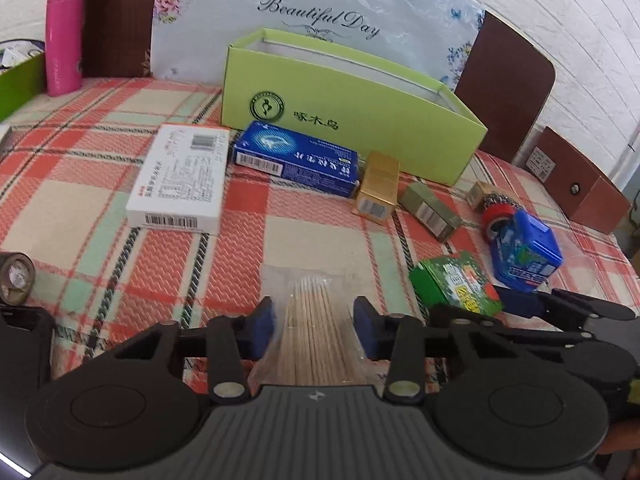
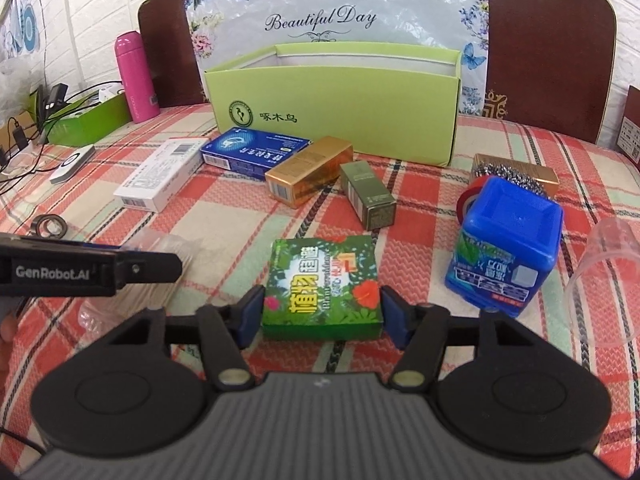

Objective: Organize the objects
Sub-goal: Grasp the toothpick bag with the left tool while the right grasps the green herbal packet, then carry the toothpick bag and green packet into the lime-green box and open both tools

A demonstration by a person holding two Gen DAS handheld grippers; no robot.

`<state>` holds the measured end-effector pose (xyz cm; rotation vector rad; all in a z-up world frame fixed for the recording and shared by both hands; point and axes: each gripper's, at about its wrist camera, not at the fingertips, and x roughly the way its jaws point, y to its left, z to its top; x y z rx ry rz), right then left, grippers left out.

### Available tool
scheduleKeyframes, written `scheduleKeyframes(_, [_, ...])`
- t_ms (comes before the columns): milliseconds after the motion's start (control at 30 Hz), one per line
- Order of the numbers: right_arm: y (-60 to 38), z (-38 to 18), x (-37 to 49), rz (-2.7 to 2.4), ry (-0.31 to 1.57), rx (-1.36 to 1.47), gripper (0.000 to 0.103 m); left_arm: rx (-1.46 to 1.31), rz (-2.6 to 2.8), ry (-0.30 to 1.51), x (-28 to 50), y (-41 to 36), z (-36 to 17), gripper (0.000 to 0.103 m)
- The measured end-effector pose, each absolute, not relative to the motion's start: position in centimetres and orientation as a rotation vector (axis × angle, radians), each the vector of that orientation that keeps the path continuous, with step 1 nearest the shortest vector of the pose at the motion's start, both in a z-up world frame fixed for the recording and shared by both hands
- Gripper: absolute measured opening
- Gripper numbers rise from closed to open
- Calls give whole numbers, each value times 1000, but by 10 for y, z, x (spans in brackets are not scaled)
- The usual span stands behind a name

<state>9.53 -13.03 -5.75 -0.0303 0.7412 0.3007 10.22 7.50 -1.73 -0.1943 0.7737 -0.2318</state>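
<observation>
A clear bag of wooden sticks (image 1: 314, 332) lies on the plaid tablecloth between the pads of my left gripper (image 1: 315, 322), which is open around it. My right gripper (image 2: 322, 312) is open with its pads on either side of a green floral box (image 2: 324, 286), not pressing it. The open light-green box (image 1: 348, 104) stands at the back of the table (image 2: 332, 100). In front of it lie a white box (image 1: 180, 176), a blue box (image 1: 296, 158), a gold box (image 1: 378, 188) and an olive box (image 1: 430, 210).
A blue jar (image 2: 508, 244), red tape roll (image 2: 468, 202), steel scrubber (image 2: 508, 174) and clear cup (image 2: 604, 280) sit at the right. A pink bottle (image 2: 134, 76), a green tray (image 2: 88, 118) with cables and a tape roll (image 2: 50, 226) are at the left. Chair backs stand behind.
</observation>
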Motion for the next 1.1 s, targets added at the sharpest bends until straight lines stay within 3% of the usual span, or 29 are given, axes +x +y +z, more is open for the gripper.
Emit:
scheduleKeyframes(100, [-129, -58, 96, 301, 737, -32, 60, -165, -179, 765, 103, 71, -20, 59])
scheduleKeyframes(133, [-129, -58, 96, 299, 737, -27, 61, -163, -174, 763, 103, 70, -21, 59])
scheduleKeyframes(200, [-130, -58, 96, 299, 736, -18, 60, -140, -182, 756, 102, 68, -21, 54])
scheduleKeyframes(233, [-130, -58, 96, 300, 736, -15, 60, -129, -194, 755, 102, 66, -21, 36])
scheduleKeyframes(333, [-132, -56, 95, 305, 738, -10, 59, -155, -211, 759, 100, 69, -19, 23])
scheduleKeyframes(1100, [-161, 10, 114, 289, 576, 122, 59, -215, -264, 559, 119, 60, 69, 20])
